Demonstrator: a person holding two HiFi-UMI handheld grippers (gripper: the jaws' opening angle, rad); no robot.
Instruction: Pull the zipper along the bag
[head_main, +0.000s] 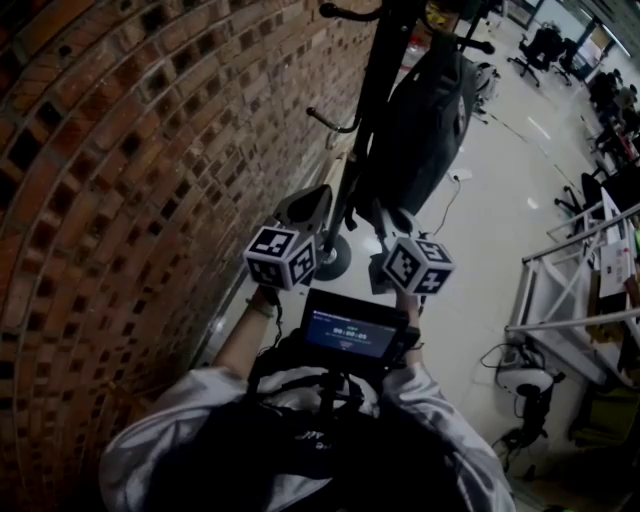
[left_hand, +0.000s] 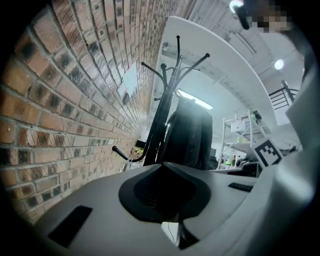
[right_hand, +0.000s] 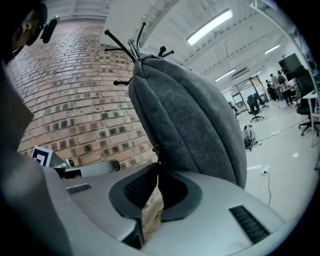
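A dark grey bag (head_main: 425, 120) hangs from a black coat rack (head_main: 385, 60) beside the brick wall. In the right gripper view the bag (right_hand: 190, 125) fills the middle, and its seam runs down to a small zipper pull (right_hand: 156, 149). My right gripper (right_hand: 159, 167) is shut, its tips pinched together on that pull at the bag's lower edge. In the head view the right gripper (head_main: 392, 218) touches the bag's bottom. My left gripper (head_main: 305, 205) hangs left of the rack pole, apart from the bag (left_hand: 192, 135). The left gripper (left_hand: 162, 165) is shut with nothing in it.
The brick wall (head_main: 120, 150) runs close along the left. The rack's round base (head_main: 335, 258) sits on the pale floor below the grippers. A cable and socket (head_main: 460, 175) lie right of the bag. A metal railing (head_main: 560, 270) and office chairs (head_main: 540, 45) stand farther right.
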